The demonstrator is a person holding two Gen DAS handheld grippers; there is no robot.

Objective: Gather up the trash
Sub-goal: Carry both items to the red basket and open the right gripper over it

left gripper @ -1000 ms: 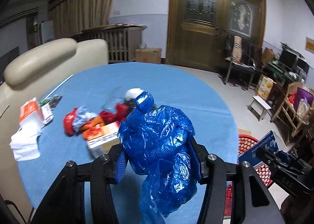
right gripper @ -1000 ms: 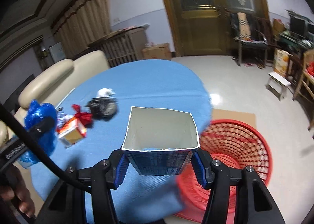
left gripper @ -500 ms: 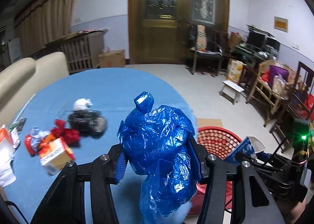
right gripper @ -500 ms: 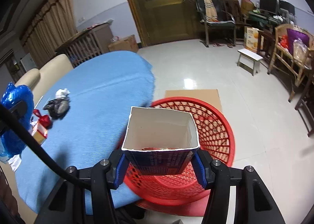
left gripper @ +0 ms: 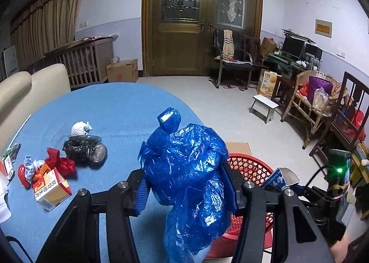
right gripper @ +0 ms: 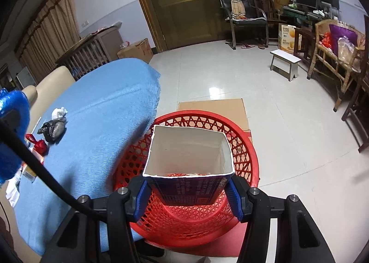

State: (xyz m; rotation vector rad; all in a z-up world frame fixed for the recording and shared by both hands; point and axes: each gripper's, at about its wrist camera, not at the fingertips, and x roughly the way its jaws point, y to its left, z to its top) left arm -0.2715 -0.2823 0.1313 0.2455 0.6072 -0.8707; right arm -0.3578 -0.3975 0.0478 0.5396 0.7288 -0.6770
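Note:
My left gripper [left gripper: 187, 191] is shut on a crumpled blue plastic bag [left gripper: 184, 166], held above the blue table's edge, beside the red basket [left gripper: 251, 167]. My right gripper [right gripper: 188, 190] is shut on an open-topped blue carton [right gripper: 189, 177] and holds it directly over the red basket [right gripper: 200, 216] on the floor. The carton also shows at the right of the left wrist view [left gripper: 280, 178]. On the table lie a black bag [left gripper: 84, 148], a white wad [left gripper: 79, 127], red wrappers [left gripper: 61, 162] and a small orange-and-white box [left gripper: 52, 190].
The round table has a blue cloth [right gripper: 99, 124]. A cream sofa [left gripper: 27, 92] stands behind it. Flat cardboard [right gripper: 212, 110] lies under the basket. A white stool [right gripper: 284, 61], chairs and a wicker bench [right gripper: 334, 55] stand at the right.
Both grippers have swung right, away from the table's middle. The carton has moved from over the table's edge to over the red basket. The blue bag has come closer to the basket.

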